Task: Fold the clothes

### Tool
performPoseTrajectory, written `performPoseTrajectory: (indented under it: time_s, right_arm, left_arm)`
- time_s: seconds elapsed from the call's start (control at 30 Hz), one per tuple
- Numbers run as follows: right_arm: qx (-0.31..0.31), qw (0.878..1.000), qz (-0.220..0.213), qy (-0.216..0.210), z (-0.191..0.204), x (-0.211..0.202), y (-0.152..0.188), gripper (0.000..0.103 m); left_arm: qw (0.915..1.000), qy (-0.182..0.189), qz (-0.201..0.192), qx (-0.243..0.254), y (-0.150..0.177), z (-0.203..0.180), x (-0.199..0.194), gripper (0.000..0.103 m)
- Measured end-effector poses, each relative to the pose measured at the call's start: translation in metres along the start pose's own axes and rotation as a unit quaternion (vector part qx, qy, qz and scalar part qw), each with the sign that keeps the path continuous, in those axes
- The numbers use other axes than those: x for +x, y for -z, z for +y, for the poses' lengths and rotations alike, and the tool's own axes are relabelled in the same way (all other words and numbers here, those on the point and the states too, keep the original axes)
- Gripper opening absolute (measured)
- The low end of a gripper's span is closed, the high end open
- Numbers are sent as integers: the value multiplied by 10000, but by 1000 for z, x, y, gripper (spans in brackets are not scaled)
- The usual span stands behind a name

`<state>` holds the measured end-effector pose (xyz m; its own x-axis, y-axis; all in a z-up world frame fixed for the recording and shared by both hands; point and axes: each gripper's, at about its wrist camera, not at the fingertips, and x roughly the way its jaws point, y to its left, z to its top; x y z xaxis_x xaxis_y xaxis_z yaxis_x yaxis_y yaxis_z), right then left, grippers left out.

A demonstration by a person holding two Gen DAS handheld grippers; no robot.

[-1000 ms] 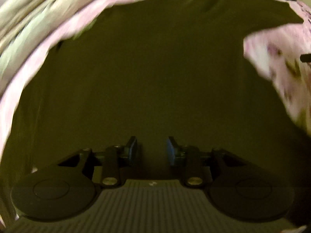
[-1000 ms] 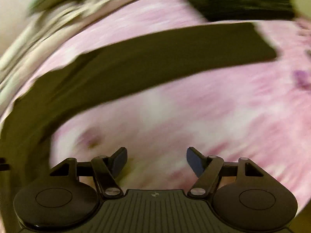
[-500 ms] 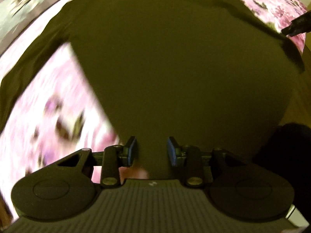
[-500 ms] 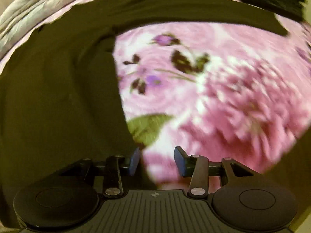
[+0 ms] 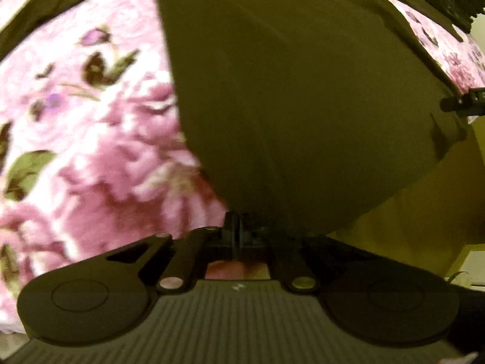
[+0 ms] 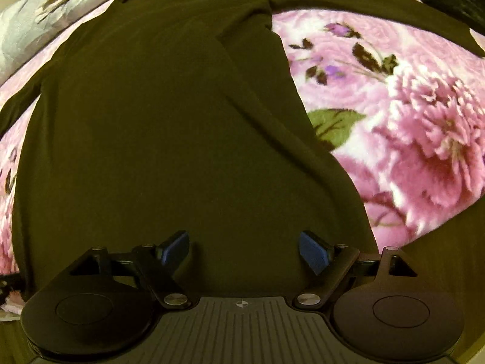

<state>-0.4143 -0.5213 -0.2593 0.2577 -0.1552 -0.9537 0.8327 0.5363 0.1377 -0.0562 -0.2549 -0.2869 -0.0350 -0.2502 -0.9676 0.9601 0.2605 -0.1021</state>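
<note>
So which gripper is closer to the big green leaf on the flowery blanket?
Right. The right gripper, its jaws opening, is over the dark shirt, with the leaf just beyond the shirt's edge. The left gripper, shut at the shirt's hem, sees it off to the side.

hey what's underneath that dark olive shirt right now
The dark olive shirt lies spread on a pink floral blanket, which shows past its edges. What the blanket looks like under the shirt is covered.

Dark olive-brown garment (image 6: 157,127), long-sleeved, spread flat on the floral pink bedspread (image 6: 418,127). One side folded inward over the body, diagonal crease. Hem edge nearest camera, at bed's edge.
</note>
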Motion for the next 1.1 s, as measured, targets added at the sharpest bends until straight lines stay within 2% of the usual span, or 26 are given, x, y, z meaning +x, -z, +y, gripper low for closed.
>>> performPoseTrajectory:
  time_s: [0.13, 0.33, 0.47, 0.53, 0.6, 0.77, 0.83, 0.93, 1.0, 1.07, 1.1]
  right_arm:
    - [-14, 9999, -113, 98, -9, -7, 2, 83]
    - [285, 9979, -515, 259, -39, -14, -5, 83]
    - [641, 9963, -430, 380, -72, -10, 1, 83]
    - [700, 9953, -544, 382, -80, -12, 2, 82]
    - [513, 9947, -852, 270, -79, -14, -5, 82]
    - [38, 9895, -1441, -83, -58, 6, -56, 82]
    - [-151, 9890, -1465, -158, -52, 27, -81, 82]
    - [-839, 9861, -1403, 284, -48, 53, -111, 82]
    - [-397, 9841, -1468, 914, -68, 53, -128, 82]
    - [-68, 9812, -1581, 1105, -80, 43, -139, 81]
    - [-224, 9807, -1729, 886, -75, 35, -142, 81]
  left_arm:
    - [9999, -138, 29, -86, 15, 15, -16, 1]
    - [9995, -250, 94, 137, 10, 8, -18, 1]
    - [9990, -302, 261, 201, 14, 7, -12, 1]
    - [9984, -328, 304, 353, 12, 2, -7, 1]
    - [9975, -363, 356, 496, 9, -4, -5, 1]
    - [9964, -438, 423, 591, 11, -6, 0, 1]
    - [9962, -460, 418, 606, 12, -7, -2, 1]
    - [9962, -500, 407, 580, 12, -9, -3, 1]
    - [9967, -506, 371, 522, 11, -9, -6, 1]
    - [9975, -477, 293, 433, 11, -9, -11, 1]
    - [9979, -467, 204, 401, 10, -10, -14, 1]
